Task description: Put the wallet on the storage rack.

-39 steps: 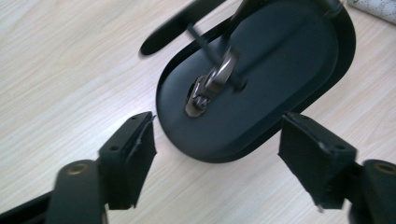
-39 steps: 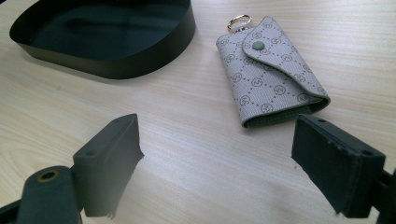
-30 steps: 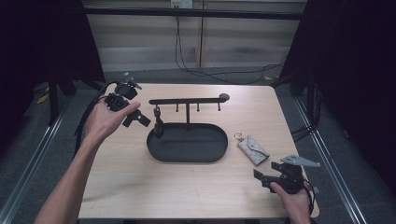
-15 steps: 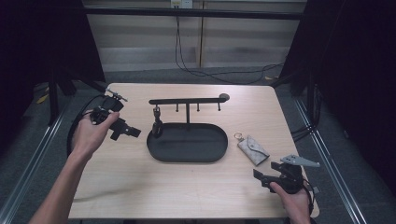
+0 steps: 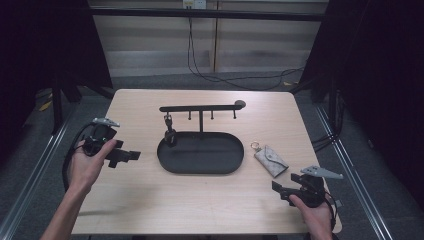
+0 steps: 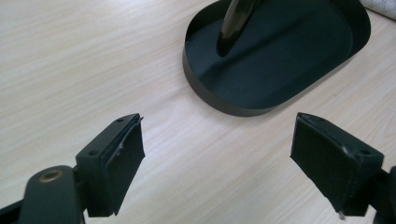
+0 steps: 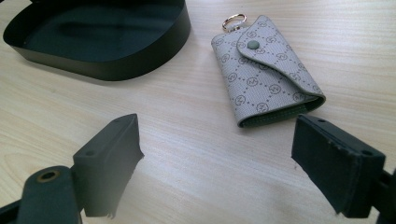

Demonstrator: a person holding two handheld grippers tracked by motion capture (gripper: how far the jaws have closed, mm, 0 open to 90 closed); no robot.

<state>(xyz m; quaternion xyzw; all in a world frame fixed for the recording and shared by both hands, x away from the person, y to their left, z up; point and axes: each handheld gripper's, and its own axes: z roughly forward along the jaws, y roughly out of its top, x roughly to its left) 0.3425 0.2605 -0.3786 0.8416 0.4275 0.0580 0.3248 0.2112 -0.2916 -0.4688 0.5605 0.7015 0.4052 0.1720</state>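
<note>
A grey patterned key pouch [image 7: 268,72] with a snap flap and gold ring lies on the table at 12 o'clock from the right gripper [image 7: 217,163], whose jaws gape empty; the left gripper [image 6: 219,163] is likewise spread wide.

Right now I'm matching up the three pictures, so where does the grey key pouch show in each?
High view: the key pouch lies right of centre on the table, just right of the black oval tray.
Left gripper view: not in it.
Right gripper view: upper right, flap snapped shut, ring toward the top.
Shared landmark: the tray's rim.
</note>
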